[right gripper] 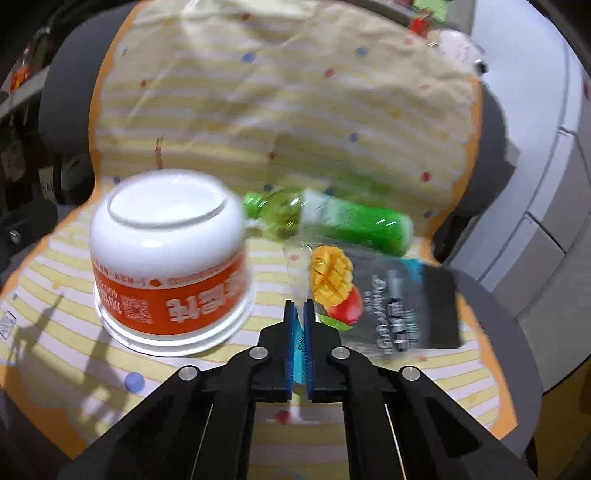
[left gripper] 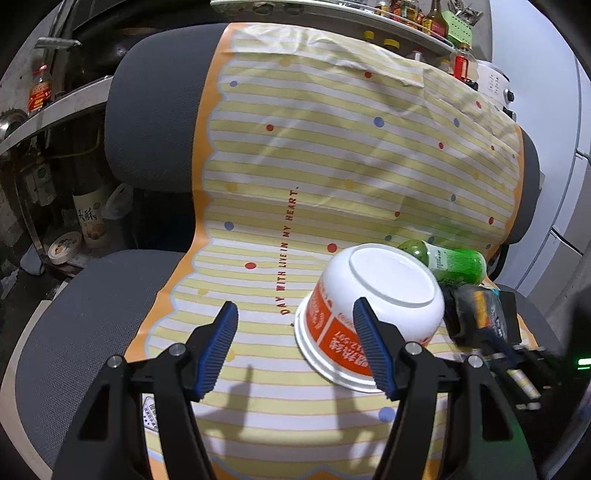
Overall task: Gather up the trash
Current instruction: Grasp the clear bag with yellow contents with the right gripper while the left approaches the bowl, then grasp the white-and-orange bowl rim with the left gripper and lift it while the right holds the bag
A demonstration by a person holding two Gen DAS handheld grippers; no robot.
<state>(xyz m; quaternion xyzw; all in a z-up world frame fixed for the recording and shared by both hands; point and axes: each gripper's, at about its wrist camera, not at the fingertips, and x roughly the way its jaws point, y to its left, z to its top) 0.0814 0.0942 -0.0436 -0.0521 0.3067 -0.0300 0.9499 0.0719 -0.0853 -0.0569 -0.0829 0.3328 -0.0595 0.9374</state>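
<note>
chair [left gripper: 147, 122]: big and grey, with a rough woven cloth on the seat and back. its edges are cut off by the round picture.
sheet [left gripper: 332, 155]: thin, shiny plastic laid over the chair, wrinkled near the top. it has yellow and white stripes, coloured dots and a wavy orange edge. red letters read "day with love in my heart."
bowl [right gripper: 166, 251]: a round white paper bowl, upside down on the sheet. an orange band goes round it with white writing, upside down and too hard to read.
bottle [right gripper: 332, 221]: clear green plastic, lying on its side behind the bowl and snack bag, green cap pointing at the bowl. the label is blurry.
snack bag [right gripper: 399, 295]: a flat dark packet with a mango picture, lying on the sheet just right of the bowl. its writing is too blurry to read.
left gripper [left gripper: 293, 347]: black arms with bumpy blue pads, jaws wide apart and holding nothing. the right pad sits in front of the bowl's side.
right gripper [right gripper: 300, 328]: jaws squeezed nearly together on the near edge of the snack bag. a bit of blue-green wrapper shows between the pads.
shelf [left gripper: 417, 18]: far behind, many small bottles, too tiny to read.
</note>
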